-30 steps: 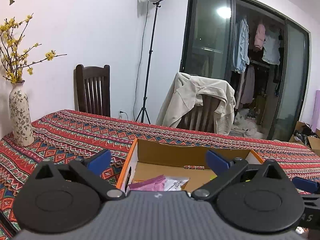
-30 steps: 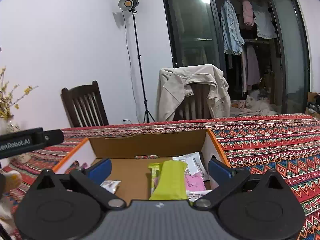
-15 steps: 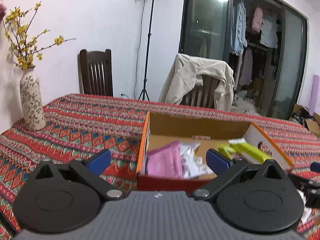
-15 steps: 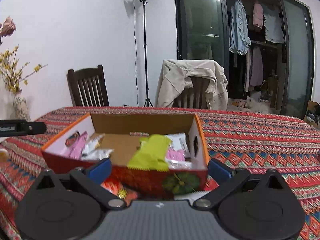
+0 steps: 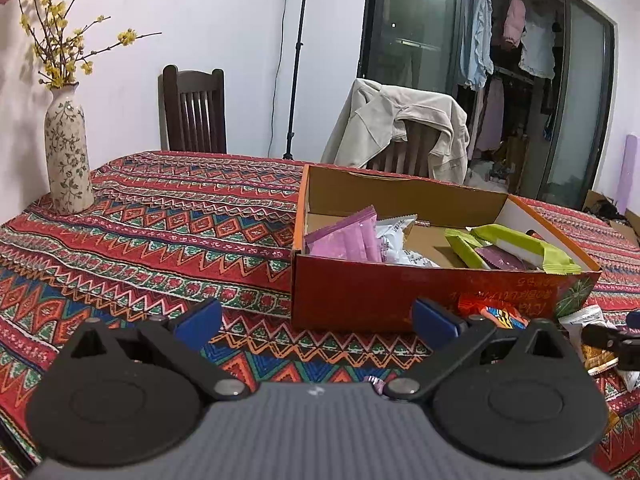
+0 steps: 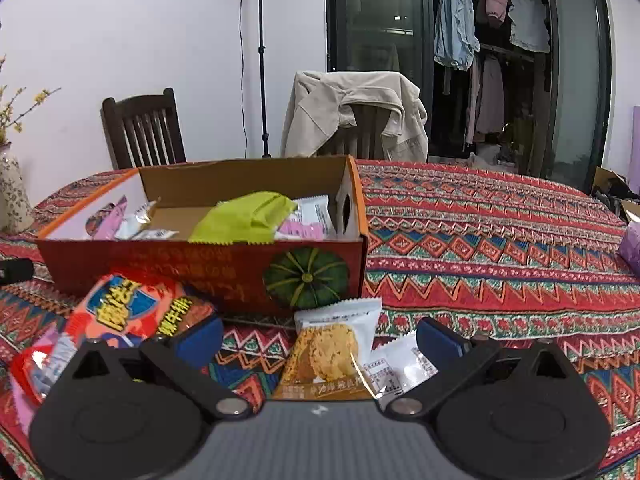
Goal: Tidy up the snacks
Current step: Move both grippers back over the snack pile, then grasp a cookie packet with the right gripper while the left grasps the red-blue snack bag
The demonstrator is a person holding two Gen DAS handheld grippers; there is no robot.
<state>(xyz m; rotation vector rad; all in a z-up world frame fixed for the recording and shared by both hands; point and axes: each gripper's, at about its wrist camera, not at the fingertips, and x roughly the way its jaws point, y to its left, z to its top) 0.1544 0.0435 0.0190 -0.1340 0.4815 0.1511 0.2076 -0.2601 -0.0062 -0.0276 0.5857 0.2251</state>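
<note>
Right gripper (image 6: 320, 340), fingers wide and empty, faces a white-and-brown crinkly foil biscuit packet (image 6: 334, 354) lying on the patterned tablecloth (image 6: 500, 248) before the red cardboard box (image 6: 224, 268). Likely light, soft, crushable; pinch its sealed edge. Left gripper (image 5: 316, 320) also spread, empty.

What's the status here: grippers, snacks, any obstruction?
Left gripper and right gripper open, empty. Biscuit packet and red snack bag lie loose before the cardboard box. Nothing blocking.
</note>
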